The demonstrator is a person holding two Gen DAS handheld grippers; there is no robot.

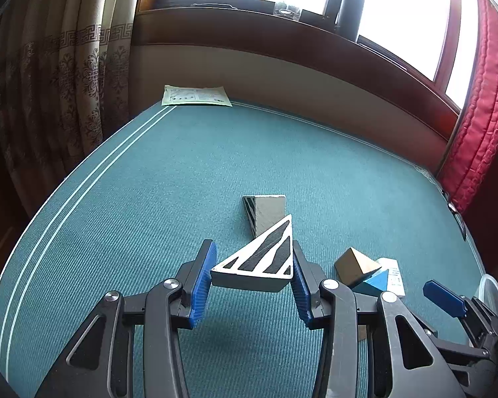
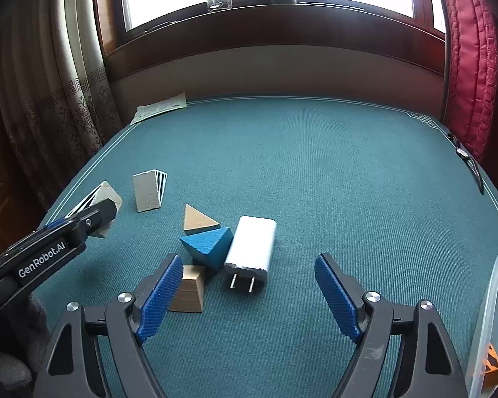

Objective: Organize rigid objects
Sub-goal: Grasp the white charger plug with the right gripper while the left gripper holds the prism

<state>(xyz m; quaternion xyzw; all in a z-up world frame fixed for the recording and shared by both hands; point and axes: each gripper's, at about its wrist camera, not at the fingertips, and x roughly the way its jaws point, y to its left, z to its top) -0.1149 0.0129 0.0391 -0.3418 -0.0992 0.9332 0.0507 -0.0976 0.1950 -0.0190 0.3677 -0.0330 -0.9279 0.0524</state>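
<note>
Where wedge (image 1: pixel 262 258) hangs, open cloth (image 1: pixel 182 165) beyond

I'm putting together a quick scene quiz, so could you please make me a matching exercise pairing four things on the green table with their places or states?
Things:
1. striped wedge
2. white charger
3. blue block
4. paper sheet

Places or states:
A. at the table's far edge
B. lying flat, prongs toward the camera
C. clamped in the left gripper
D. touching the charger's left side

Pairs: 1-C, 2-B, 3-D, 4-A
</note>
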